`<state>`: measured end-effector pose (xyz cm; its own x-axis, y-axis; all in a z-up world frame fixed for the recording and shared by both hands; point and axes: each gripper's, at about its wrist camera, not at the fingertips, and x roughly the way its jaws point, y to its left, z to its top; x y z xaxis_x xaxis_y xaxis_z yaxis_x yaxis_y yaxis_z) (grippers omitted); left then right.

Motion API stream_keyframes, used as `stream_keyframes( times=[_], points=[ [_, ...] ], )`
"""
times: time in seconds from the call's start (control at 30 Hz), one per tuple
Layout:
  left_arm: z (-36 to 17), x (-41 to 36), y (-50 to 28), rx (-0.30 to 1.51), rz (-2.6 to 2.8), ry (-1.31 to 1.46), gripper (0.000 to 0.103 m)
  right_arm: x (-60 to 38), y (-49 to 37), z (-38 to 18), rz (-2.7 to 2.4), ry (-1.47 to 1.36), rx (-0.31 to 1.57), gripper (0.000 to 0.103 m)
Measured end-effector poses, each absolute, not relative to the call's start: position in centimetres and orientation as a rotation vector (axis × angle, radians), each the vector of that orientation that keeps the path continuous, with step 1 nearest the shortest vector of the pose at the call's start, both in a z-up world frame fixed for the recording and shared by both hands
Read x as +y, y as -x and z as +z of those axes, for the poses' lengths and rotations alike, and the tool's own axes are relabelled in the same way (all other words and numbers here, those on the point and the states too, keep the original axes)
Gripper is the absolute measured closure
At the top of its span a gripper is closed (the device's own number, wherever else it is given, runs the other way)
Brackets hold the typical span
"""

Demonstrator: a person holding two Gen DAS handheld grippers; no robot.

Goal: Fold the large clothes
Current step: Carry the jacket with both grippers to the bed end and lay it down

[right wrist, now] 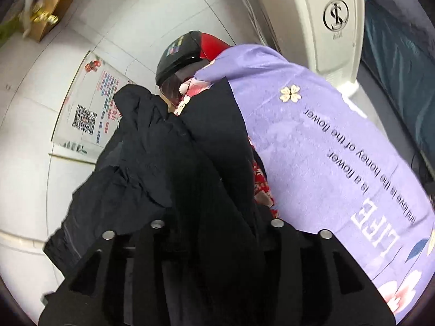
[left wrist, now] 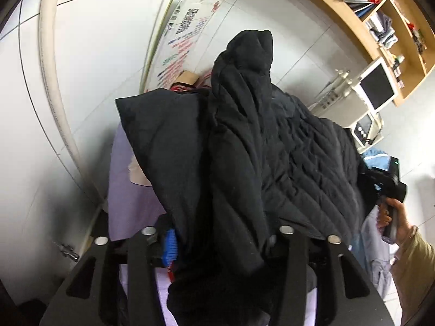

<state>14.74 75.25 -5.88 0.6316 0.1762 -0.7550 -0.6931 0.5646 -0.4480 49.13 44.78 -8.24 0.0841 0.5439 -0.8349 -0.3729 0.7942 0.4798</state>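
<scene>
Purple cloth with printed words and flowers (right wrist: 312,141) covers the bed or table, and it is the biggest thing here. On top of it lies the black padded jacket (left wrist: 285,146), big and puffy, with stitched lines across it. It sits in the middle, bunched up, with one lumpy part sticking up at the far end.

I think the jacket is soft and squashy, a bit heavy for cloth, and its smooth skin may slip. It will flop and sag when lifted. Good places to grab look like an edge, the hem or a sleeve end, not the fat middle.

A fold of the jacket hangs between the fingers of the left gripper (left wrist: 217,244). The jaws stand partly apart, and I cannot tell if they press on it. The right gripper (right wrist: 217,231) also has dark jacket cloth between its parted jaws, too dark to tell if it is pinched.

A red and black helmet (right wrist: 187,54) sits at the far end.
</scene>
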Motion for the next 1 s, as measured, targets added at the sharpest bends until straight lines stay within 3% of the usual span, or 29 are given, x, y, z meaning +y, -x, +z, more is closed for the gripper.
stream_keyframes(
  times=[0.1,0.17,0.2,0.27,0.4,0.5,0.7,0.87,1.0],
  points=[
    [-5.8,76.0,-15.2,0.74,0.638,0.828,0.027,43.2,-49.3,-8.7,0.677,-0.254,1.346,0.053],
    [-5.5,76.2,-14.7,0.753,0.662,0.783,0.025,42.7,-49.4,-8.5,0.681,-0.277,1.342,0.048],
    [-5.2,75.9,-14.6,0.763,0.673,0.74,0.024,42.7,-48.9,-7.9,0.671,-0.259,1.324,0.036],
    [-3.9,75.2,-15.0,0.789,0.722,0.623,0.02,42.4,-48.2,-6.5,0.609,-0.226,1.265,0.02],
    [-0.7,75.0,-14.8,0.797,0.855,0.484,0.005,39.1,-47.8,-4.4,0.56,-0.394,1.209,0.019],
    [1.4,75.7,-13.6,0.782,0.96,0.458,0.006,37.5,-46.7,-2.9,0.553,-0.452,1.218,0.019],
    [5.7,74.4,-13.7,0.744,0.997,0.374,0.006,39.1,-40.4,0.3,0.547,-0.131,1.222,0.019],
    [6.6,69.9,-17.7,0.826,0.92,0.202,0.006,43.3,-32.4,0.2,0.665,0.126,1.271,0.016],
    [6.6,66.8,-19.3,0.893,0.784,0.224,0.006,45.7,-27.0,1.0,0.723,0.291,1.227,0.016]
  ],
)
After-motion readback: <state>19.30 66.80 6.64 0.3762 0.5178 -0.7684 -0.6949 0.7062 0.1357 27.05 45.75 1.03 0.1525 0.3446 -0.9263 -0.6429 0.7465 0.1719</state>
